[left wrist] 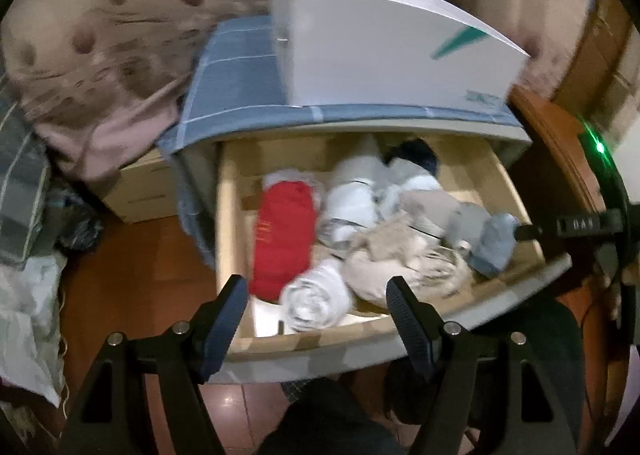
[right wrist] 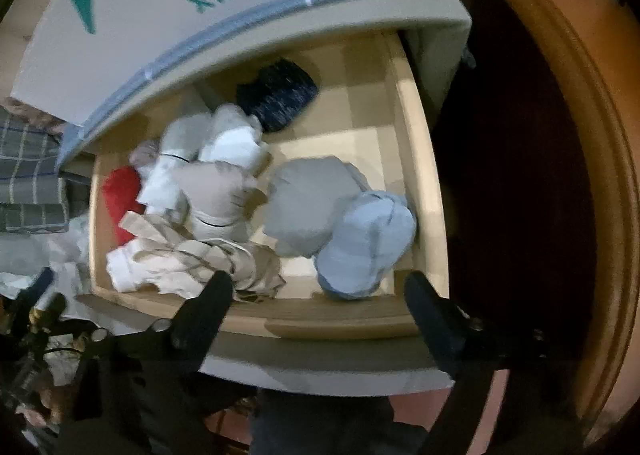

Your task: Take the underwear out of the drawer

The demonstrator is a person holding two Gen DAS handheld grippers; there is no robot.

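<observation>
The light wood drawer [left wrist: 228, 215] stands pulled open, full of rolled and loose underwear. In the left wrist view I see a red roll [left wrist: 284, 239], a white roll [left wrist: 316, 299] and a beige loose piece [left wrist: 400, 259]. My left gripper [left wrist: 316, 295] is open above the drawer's front left, over the white roll. In the right wrist view the drawer [right wrist: 424, 175] holds a light blue roll [right wrist: 368, 243], a grey roll [right wrist: 308, 199], a beige heap [right wrist: 192, 259] and a dark navy roll [right wrist: 276, 95]. My right gripper [right wrist: 320, 291] is open above the front edge, empty.
A white box [left wrist: 392, 43] sits on the blue checked cloth [left wrist: 236, 67] atop the nightstand. A padded headboard [left wrist: 100, 23] and bedding [left wrist: 24, 175] lie to the left. A brown wooden door frame [right wrist: 560, 135] stands at the right. Tiled floor [left wrist: 140, 267] lies below.
</observation>
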